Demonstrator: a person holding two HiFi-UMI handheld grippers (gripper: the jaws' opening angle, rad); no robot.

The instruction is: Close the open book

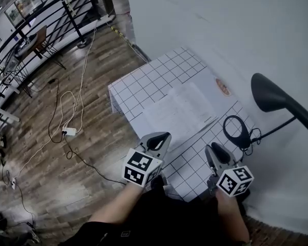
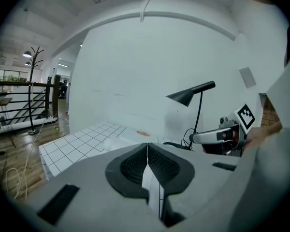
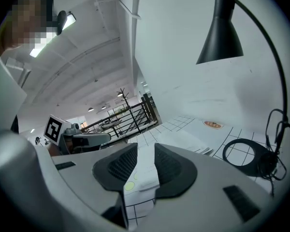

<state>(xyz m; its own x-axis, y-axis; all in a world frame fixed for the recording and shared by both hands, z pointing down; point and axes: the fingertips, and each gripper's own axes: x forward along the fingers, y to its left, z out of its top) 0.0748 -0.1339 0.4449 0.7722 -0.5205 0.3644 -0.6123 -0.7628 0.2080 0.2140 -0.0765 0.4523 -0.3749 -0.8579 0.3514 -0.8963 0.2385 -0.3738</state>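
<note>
An open book [image 1: 180, 111] with white pages lies flat on the white gridded table [image 1: 143, 86]; an orange round mark [image 1: 223, 87] shows on its far right side. My left gripper [image 1: 161, 139] hovers over the table's near edge, just short of the book's near left corner, jaws pressed together with nothing between them. My right gripper [image 1: 214, 150] hovers near the book's near right corner, its jaws a little apart and empty. The book [image 3: 188, 139] lies ahead in the right gripper view, and the book [image 2: 118, 141] shows low in the left gripper view.
A black desk lamp [image 1: 277, 99] stands at the table's right, its ring base and cable [image 1: 238, 132] close beside the right gripper. A white wall runs behind the table. Cables and a power strip [image 1: 69, 131] lie on the wooden floor at left, with a railing [image 1: 46, 14] beyond.
</note>
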